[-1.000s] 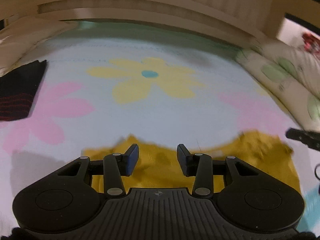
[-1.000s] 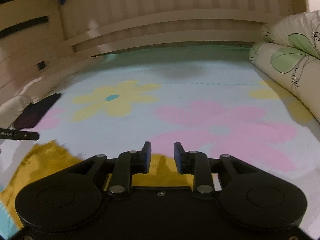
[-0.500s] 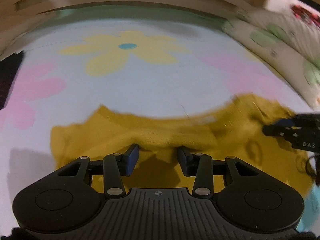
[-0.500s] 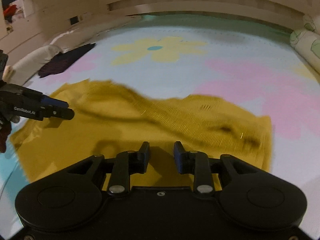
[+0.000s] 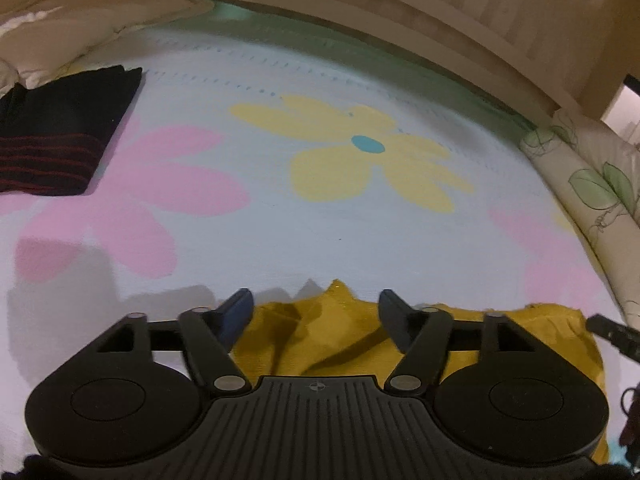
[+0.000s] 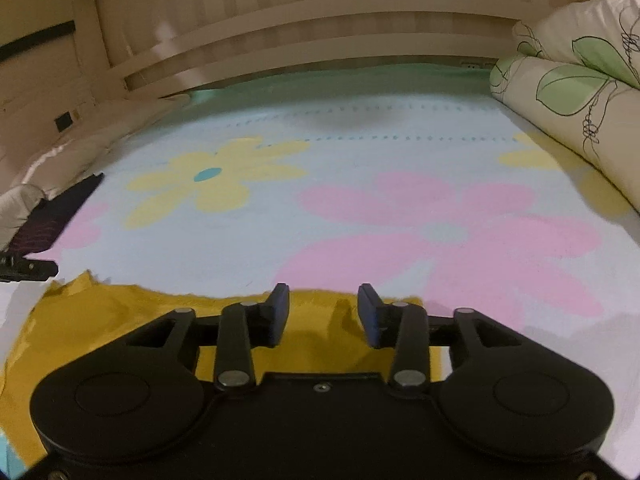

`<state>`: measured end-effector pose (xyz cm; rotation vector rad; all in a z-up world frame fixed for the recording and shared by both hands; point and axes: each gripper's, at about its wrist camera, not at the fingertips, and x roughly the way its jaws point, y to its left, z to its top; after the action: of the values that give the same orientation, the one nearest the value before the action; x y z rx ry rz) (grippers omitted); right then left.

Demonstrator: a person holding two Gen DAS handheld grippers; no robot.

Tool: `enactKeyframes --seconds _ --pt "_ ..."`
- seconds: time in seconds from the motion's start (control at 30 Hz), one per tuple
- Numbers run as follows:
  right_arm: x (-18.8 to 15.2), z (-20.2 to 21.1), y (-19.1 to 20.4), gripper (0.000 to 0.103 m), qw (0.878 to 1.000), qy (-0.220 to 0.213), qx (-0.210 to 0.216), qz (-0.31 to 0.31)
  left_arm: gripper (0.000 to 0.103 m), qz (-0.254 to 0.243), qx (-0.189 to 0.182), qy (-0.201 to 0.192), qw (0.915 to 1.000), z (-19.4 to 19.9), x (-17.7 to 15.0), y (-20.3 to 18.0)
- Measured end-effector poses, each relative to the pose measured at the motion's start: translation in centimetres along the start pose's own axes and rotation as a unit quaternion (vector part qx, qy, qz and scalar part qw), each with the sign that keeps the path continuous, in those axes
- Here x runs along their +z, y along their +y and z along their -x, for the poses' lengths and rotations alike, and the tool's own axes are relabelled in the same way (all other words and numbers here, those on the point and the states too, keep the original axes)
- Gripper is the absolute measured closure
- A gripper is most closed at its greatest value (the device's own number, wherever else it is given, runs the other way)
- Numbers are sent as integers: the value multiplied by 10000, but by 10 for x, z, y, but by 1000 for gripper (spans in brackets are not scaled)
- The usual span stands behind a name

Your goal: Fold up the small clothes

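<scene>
A mustard-yellow small garment [image 5: 320, 336] lies crumpled on the flowered bed sheet, right under both grippers; it also shows in the right wrist view [image 6: 120, 320]. My left gripper [image 5: 316, 312] is open wide over its raised far edge, holding nothing. My right gripper [image 6: 323, 312] is open over the garment's right part, empty. The right gripper's tip [image 5: 612, 334] shows at the right edge of the left wrist view; the left gripper's tip [image 6: 28, 270] shows at the left edge of the right wrist view.
A folded black garment with red stripes [image 5: 56, 140] lies at the far left, also in the right wrist view [image 6: 48, 220]. Rolled leaf-print bedding [image 6: 572, 96] lines the right side. A wooden headboard [image 6: 320, 32] closes the far end. White pillows [image 5: 60, 40] sit at the back left.
Both grippers have pulled back and tilted up, so less of the yellow garment shows. The left jaws have opened wider. The garment's far edge now lies bunched nearer to me.
</scene>
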<state>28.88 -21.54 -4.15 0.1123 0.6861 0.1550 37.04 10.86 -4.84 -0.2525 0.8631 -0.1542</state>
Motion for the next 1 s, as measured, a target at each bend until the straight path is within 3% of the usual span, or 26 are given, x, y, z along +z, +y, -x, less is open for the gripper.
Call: enactKeyframes --seconds 0.33,0.43,0.6,0.63,0.67,0.73,0.83,1.0 --pt "-15 -2 13 54 9996 149 173 138 34 -843 -168 374 9956 -21 5 -26" --pt "-13 0 12 54 9996 105 234 79 34 -1052 -36 509 9931 -29 4 -32" --pt "-16 2 13 54 9995 92 282 50 35 -927 57 575 9940 -36 6 -30" --pt "-17 1 13 54 9995 97 290 48 41 -957 26 657 9932 -38 5 -31" --pt "-17 1 13 54 9995 109 295 50 68 -1026 33 670 9925 -37 3 -33" --pt "-18 0 11 54 9994 135 305 30 99 -1119 170 553 9920 -32 0 -36" --pt "-19 0 10 54 9994 135 305 -23 100 -857 41 348 9957 -18 2 -28" --pt "-20 2 6 54 9995 101 279 -107 100 -474 245 128 9985 -5 13 -8"
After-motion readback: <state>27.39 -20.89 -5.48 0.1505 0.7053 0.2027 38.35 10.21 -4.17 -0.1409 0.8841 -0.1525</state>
